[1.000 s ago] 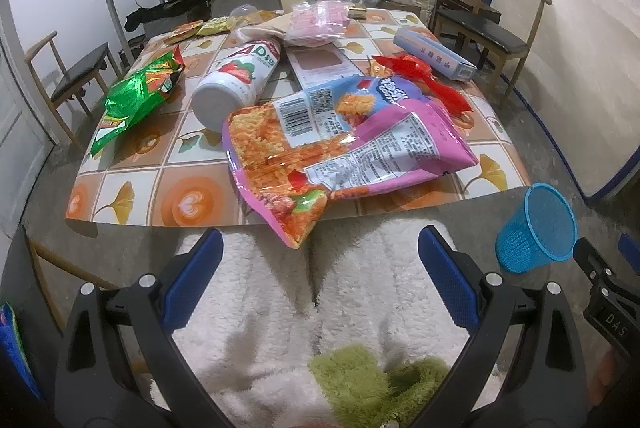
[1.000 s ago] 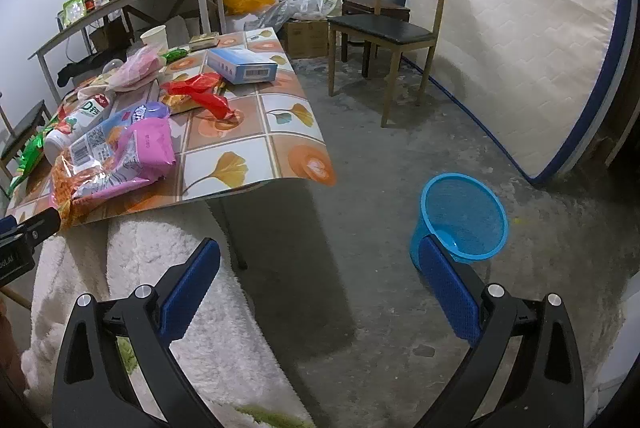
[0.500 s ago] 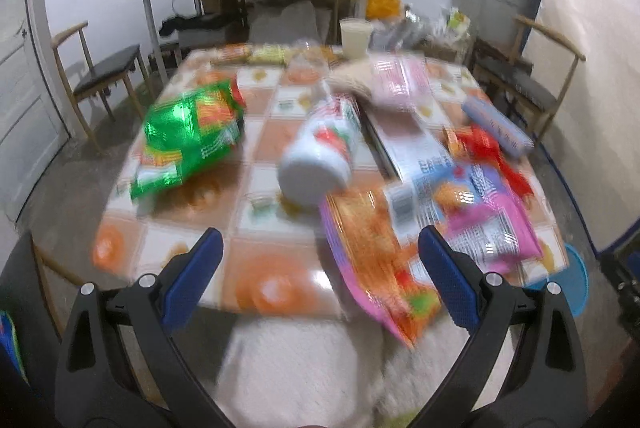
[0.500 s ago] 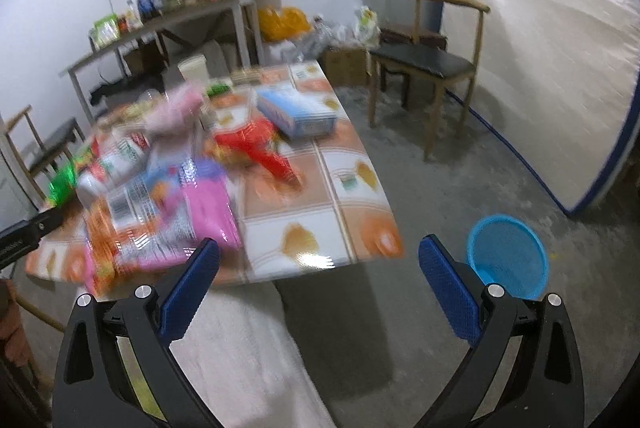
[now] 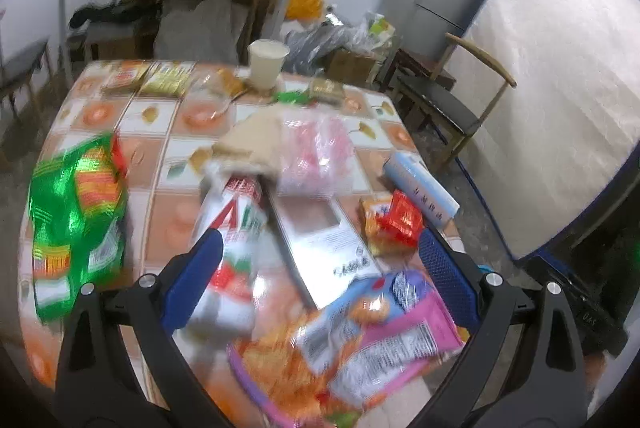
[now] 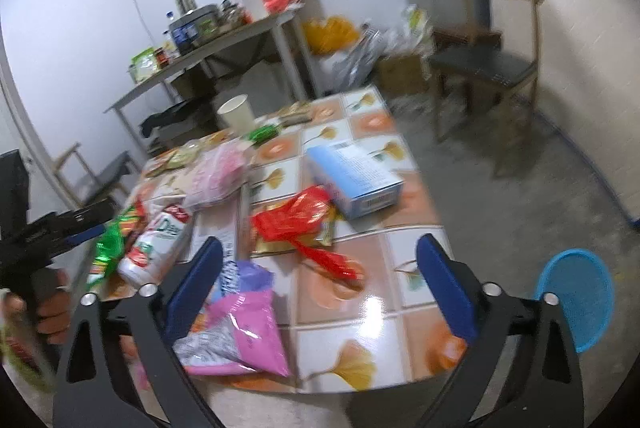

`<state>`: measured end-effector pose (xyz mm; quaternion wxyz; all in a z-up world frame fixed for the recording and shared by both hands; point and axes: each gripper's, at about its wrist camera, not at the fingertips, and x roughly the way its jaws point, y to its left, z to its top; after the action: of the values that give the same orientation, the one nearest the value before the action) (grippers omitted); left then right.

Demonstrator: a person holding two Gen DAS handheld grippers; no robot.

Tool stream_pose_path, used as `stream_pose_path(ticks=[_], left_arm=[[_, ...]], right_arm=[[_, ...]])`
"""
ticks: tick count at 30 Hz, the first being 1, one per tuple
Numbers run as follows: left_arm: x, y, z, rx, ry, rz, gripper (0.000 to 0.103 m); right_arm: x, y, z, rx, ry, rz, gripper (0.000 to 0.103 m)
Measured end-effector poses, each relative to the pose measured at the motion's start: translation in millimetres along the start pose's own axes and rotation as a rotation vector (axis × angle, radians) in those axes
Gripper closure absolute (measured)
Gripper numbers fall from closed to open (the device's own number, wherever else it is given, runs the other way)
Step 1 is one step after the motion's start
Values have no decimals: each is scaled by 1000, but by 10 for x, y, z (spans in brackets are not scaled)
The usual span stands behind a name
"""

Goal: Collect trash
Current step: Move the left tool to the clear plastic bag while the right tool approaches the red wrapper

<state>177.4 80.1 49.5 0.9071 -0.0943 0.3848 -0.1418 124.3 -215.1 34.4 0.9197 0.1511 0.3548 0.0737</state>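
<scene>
Trash covers the tiled table (image 5: 168, 155): a pink snack bag (image 5: 380, 340) (image 6: 244, 332) at the near edge, a white canister (image 5: 236, 236) (image 6: 156, 244) on its side, a green foil bag (image 5: 76, 211) at the left, a red wrapper (image 5: 400, 220) (image 6: 304, 224), and a blue-white box (image 5: 420, 187) (image 6: 356, 175). My left gripper (image 5: 320, 268) hovers open above the canister and a flat white packet, holding nothing. My right gripper (image 6: 320, 268) hangs over the table's near right part; its jaws are closing slightly with nothing gripped. A blue mesh bin (image 6: 576, 304) stands on the floor to the right.
A paper cup (image 5: 266, 63), a pink plastic bag (image 5: 316, 155) and small packets lie at the table's far end. A wooden chair (image 6: 488, 67) stands beyond the right edge, a cluttered grey side table (image 6: 208, 55) behind, and a mattress (image 5: 560, 99) leans on the right wall.
Both grippers have risen and moved forward from above the white fleece to over the table. The blue bin has left the left wrist view. Both views are now blurred by motion.
</scene>
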Motion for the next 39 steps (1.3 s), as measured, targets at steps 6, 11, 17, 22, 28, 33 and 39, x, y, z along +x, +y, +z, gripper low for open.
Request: stream_pose_path(ticks=[6, 11, 17, 22, 28, 33, 39], left_arm=[[407, -331, 153, 207, 38, 24, 9], [757, -498, 203, 344, 106, 81, 26], [1125, -528, 293, 367, 192, 119, 36], [1355, -539, 417, 374, 215, 188, 41], [1543, -410, 464, 312, 268, 221, 71], [1503, -328, 475, 282, 263, 198, 86], [1441, -288, 452, 284, 244, 183, 103]], right_arm=[[479, -207, 78, 146, 149, 164, 31], [863, -293, 38, 184, 268, 206, 46], [1075, -328, 41, 143, 308, 194, 48], [1158, -301, 146, 115, 313, 232, 48], [1324, -279, 202, 140, 352, 276, 48], [1401, -261, 153, 90, 394, 235, 49], [1524, -178, 59, -31, 463, 170, 49]])
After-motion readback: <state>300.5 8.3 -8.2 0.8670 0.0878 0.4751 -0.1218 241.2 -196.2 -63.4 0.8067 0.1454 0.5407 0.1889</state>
